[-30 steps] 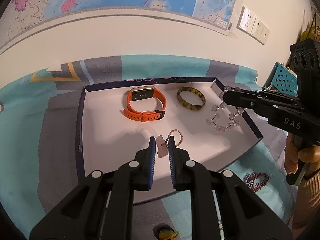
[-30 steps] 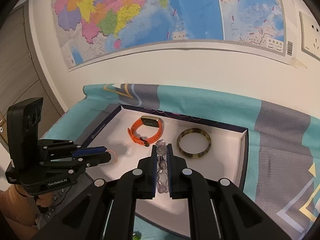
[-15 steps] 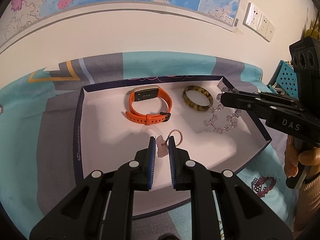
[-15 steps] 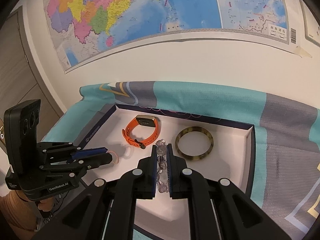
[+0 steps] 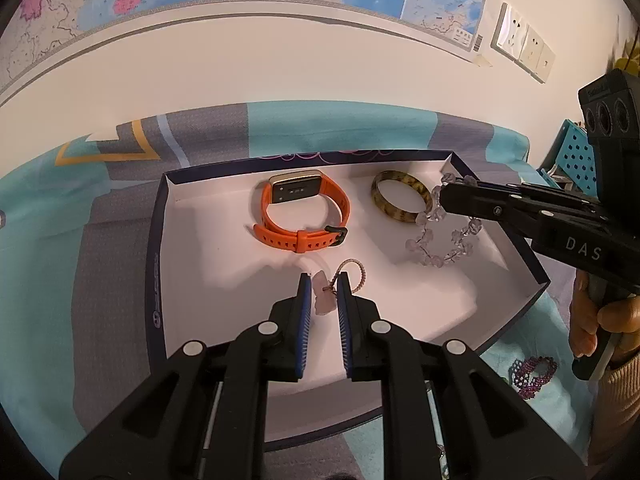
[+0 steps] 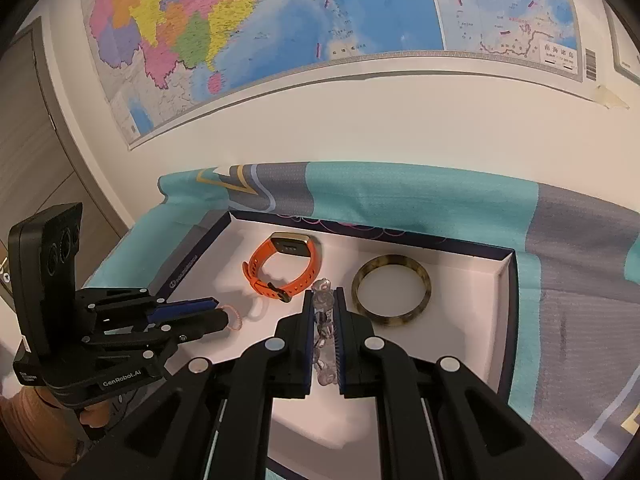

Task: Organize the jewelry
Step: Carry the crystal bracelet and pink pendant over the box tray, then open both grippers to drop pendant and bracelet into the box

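A white-lined tray with a dark rim [image 5: 158, 248] [image 6: 507, 320] holds an orange smartwatch [image 5: 304, 216] [image 6: 284, 268] and a tortoiseshell bangle [image 5: 400, 198] [image 6: 394, 290]. My left gripper [image 5: 323, 280] [image 6: 224, 316] is shut on a pale pink charm [image 5: 322, 298] with a thin pink cord loop [image 5: 354, 274], low over the tray's front middle. My right gripper [image 6: 323, 296] [image 5: 444, 196] is shut on a clear crystal bead bracelet [image 5: 440, 248] [image 6: 324, 320], which dangles into the tray's right side beside the bangle.
A teal and grey cloth [image 5: 48, 240] covers the table. A purple beaded bracelet [image 5: 532, 370] lies on it right of the tray. A blue perforated basket [image 5: 576, 156] stands at the far right. A white wall with a map [image 6: 280, 32] rises behind.
The right gripper has carried the clear bead bracelet slightly inward from the tray's right rim and lower over its floor. The left gripper keeps its hold on the pink charm.
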`<action>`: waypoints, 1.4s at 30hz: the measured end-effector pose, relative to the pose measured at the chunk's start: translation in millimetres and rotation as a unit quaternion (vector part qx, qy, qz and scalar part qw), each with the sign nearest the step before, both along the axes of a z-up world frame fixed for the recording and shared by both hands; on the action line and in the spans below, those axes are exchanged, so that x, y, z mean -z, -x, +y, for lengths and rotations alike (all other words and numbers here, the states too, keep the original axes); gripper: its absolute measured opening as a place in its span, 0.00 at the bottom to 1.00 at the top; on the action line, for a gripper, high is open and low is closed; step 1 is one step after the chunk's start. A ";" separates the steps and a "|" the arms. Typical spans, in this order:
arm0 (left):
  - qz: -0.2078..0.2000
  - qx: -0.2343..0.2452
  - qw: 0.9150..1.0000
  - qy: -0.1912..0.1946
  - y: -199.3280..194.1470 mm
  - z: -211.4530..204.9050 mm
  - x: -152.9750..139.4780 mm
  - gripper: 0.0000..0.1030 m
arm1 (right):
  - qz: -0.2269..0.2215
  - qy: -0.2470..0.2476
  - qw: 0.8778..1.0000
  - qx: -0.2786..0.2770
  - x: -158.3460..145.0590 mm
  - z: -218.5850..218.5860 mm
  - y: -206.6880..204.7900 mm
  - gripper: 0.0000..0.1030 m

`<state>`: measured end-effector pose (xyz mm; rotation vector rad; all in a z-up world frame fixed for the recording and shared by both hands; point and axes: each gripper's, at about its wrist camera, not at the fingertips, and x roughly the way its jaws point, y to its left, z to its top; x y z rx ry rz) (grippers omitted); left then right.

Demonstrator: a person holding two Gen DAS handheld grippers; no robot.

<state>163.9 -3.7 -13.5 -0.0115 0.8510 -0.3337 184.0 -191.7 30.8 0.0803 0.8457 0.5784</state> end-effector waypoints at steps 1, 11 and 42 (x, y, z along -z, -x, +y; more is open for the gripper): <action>0.000 0.000 1.000 -0.001 -0.3 0.0 0.3 0.13 | 0.001 0.000 1.000 0.000 0.3 0.1 -0.4 0.07; 0.010 -0.001 1.000 -0.015 -8.1 -5.3 7.4 0.13 | 0.011 0.012 1.000 0.005 10.4 -0.4 -8.6 0.07; 0.000 -0.020 0.999 -0.029 -12.0 -2.3 -1.4 0.42 | 0.025 0.079 0.995 0.050 25.3 -18.0 -2.3 0.27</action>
